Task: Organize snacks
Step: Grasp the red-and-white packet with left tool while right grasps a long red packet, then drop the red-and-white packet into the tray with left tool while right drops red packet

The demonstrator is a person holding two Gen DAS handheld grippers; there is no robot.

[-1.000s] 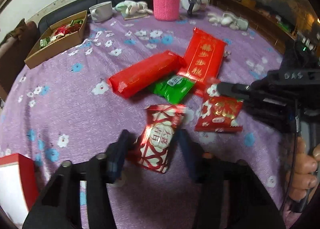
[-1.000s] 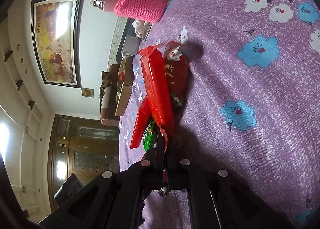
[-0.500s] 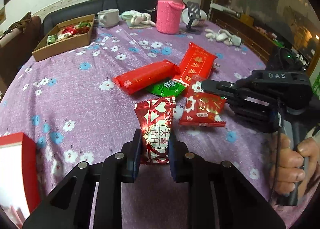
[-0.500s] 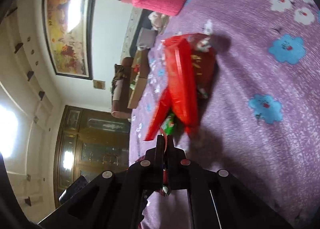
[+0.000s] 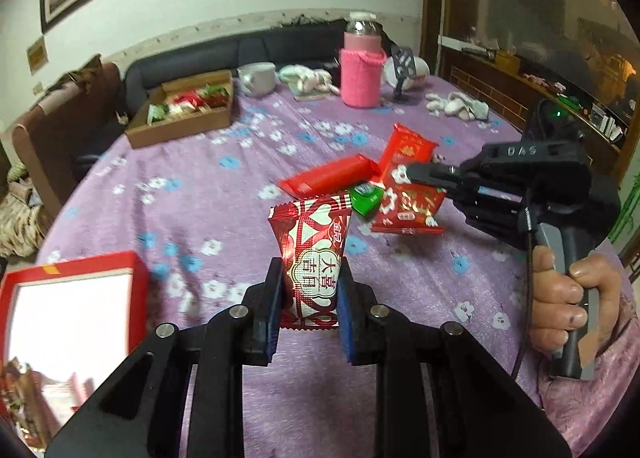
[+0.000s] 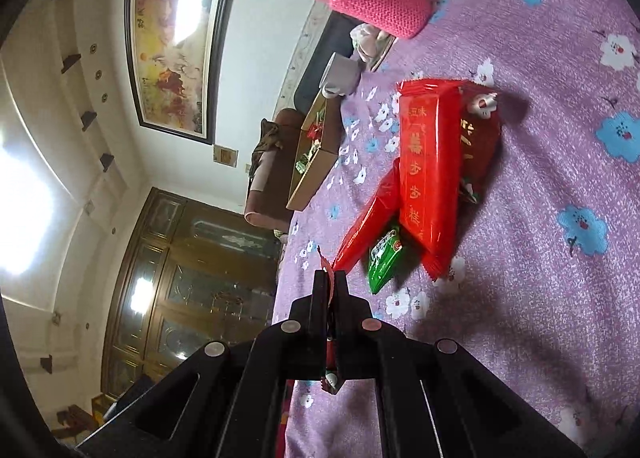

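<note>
The left gripper (image 5: 308, 298) clamps a red-and-white heart-patterned packet (image 5: 314, 254), upright, lifted above the purple floral cloth (image 5: 192, 194). Only the left view shows the right gripper (image 5: 404, 174) pinching a flat red packet (image 5: 412, 206) by its edge; its own view shows just a red sliver between shut jaws. Far left sits a cardboard box (image 5: 184, 126) of snacks.
</note>
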